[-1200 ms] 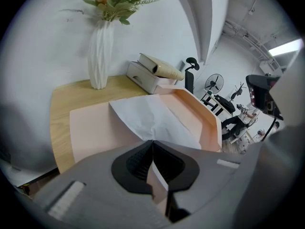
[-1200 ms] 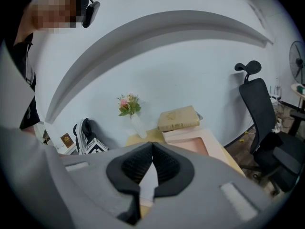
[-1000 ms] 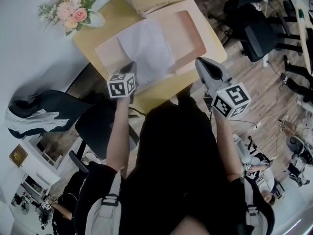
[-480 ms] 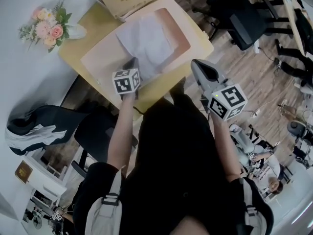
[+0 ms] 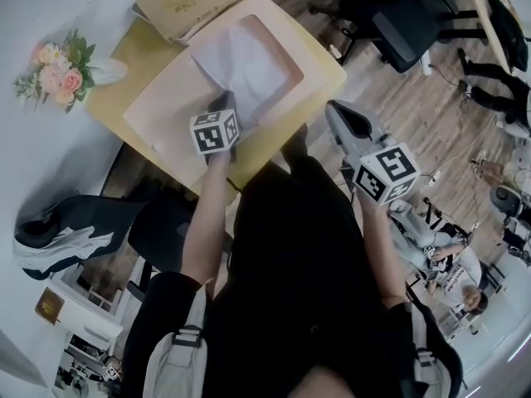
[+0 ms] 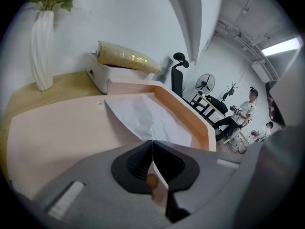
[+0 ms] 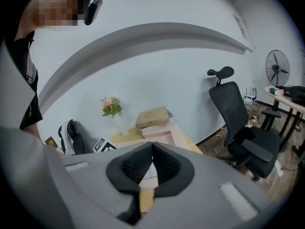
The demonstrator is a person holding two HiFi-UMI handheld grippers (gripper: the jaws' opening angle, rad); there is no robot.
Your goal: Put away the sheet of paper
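Note:
The white sheet of paper (image 5: 242, 59) (image 6: 148, 119) lies partly creased in an open pink folder-like tray (image 5: 170, 98) (image 6: 57, 132) on a yellow table (image 5: 294, 110). My left gripper (image 5: 222, 100) (image 6: 152, 142) is shut on the sheet's near corner; the paper's edge runs down between the jaws. The sheet's far part rests against the tray's raised orange rim (image 6: 183, 114). My right gripper (image 5: 341, 112) (image 7: 152, 144) hangs shut and empty off the table's near right edge, pointing toward the table.
A white vase of flowers (image 5: 58, 71) (image 6: 42, 46) stands at the table's left corner. A tan book on a white box (image 5: 192, 0) (image 6: 125, 57) lies behind the tray. Black office chairs (image 5: 397, 23) (image 7: 233, 123) stand to the right on the wood floor.
The head view has swung, so the table sits higher and further left. My left gripper keeps its hold on the sheet's corner, and the sheet lies further over the tray's right half. The right gripper has barely moved.

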